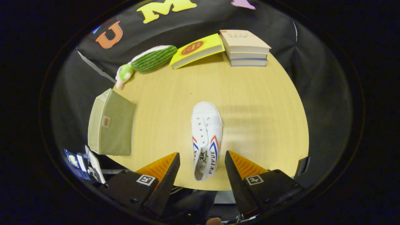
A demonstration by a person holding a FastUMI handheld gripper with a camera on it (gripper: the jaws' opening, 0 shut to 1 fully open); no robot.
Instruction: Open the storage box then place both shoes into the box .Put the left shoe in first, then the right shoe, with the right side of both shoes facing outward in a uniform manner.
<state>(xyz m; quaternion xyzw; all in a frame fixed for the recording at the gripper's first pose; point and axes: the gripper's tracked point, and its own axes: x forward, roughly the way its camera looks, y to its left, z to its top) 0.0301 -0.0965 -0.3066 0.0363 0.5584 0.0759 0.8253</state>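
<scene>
A white shoe [206, 137] is seen lying on the wooden counter [256, 118], its heel end set between the spread fingers of the gripper [202, 156].

The fingers are held wide apart and nothing is pinched; the shoe's toe is pointed away beyond them. A beige storage box [111, 123] is found at the counter's left edge, well apart from the shoe. At the far side, a green plush toy [147, 61], a yellow book [197, 50] and a stack of books [245, 48] are lined up.
</scene>
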